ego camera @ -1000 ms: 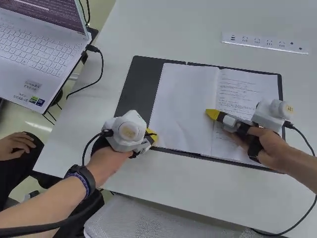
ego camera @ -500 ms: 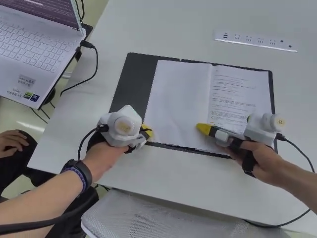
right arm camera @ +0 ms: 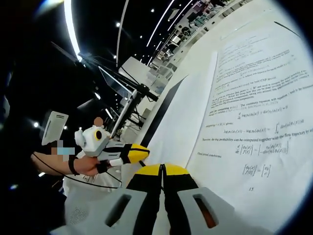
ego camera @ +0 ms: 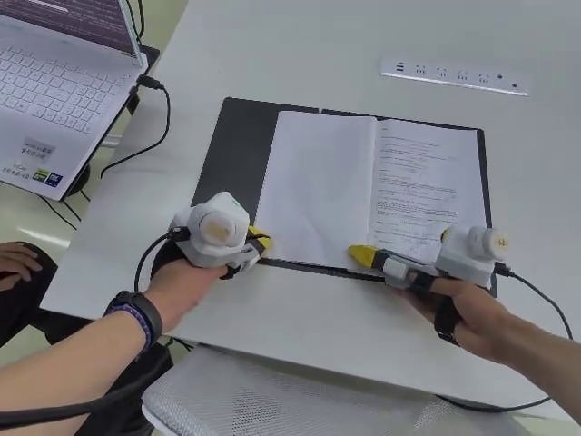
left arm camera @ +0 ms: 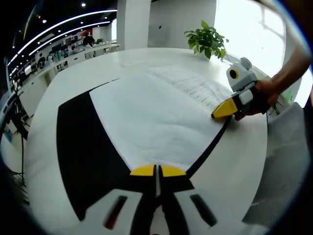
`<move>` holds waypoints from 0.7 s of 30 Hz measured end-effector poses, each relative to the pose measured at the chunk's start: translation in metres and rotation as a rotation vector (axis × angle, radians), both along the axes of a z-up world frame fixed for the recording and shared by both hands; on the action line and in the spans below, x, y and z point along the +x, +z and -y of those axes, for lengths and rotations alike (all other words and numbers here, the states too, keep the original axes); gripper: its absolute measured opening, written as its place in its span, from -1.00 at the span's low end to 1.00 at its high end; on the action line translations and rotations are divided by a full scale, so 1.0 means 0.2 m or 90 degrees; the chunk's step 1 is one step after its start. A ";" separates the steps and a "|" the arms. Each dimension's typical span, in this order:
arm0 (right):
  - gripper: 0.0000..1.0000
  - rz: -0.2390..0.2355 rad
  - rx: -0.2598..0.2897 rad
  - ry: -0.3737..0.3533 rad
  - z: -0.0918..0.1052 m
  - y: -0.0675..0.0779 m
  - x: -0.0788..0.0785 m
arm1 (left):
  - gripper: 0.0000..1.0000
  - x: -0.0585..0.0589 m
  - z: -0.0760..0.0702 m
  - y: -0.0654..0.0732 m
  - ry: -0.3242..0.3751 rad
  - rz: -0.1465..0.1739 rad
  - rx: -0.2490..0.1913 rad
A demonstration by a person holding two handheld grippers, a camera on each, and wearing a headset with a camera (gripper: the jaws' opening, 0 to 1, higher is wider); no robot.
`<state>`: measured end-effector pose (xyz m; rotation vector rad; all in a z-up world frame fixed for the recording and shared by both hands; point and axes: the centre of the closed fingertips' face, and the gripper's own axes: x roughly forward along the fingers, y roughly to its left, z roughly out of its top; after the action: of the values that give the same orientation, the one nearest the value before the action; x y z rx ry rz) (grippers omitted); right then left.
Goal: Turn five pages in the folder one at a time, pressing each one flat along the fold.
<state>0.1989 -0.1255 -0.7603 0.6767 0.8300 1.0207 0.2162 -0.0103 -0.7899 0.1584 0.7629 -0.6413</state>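
Flat black folder (ego camera: 238, 154), smooth white pages (ego camera: 318, 191) open; yellow-tipped left gripper (ego camera: 259, 242) and right gripper (ego camera: 361, 256) both clamped closed, empty.

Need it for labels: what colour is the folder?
The folder is black; head view shows it best.

head view overhead, gripper views share folder (ego camera: 238, 145)

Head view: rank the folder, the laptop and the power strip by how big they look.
1. folder: largest.
2. laptop: smaller as seen, but the frame edge cuts it off, so its full size is unsure.
3. power strip: smallest, though farthest from the camera.
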 end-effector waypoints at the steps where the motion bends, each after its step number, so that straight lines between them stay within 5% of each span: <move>1: -1.00 -0.001 0.001 -0.002 0.00 0.00 -0.01 | -0.98 0.00 0.00 0.00 0.000 0.000 0.000; 21: -1.00 -0.018 -0.010 -0.006 0.05 -0.07 -0.01 | -0.96 -0.01 0.00 0.00 -0.004 -0.002 0.002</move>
<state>0.1967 -0.1356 -0.7744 0.6820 0.8573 0.9972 0.2138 -0.0107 -0.7895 0.1624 0.7662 -0.6468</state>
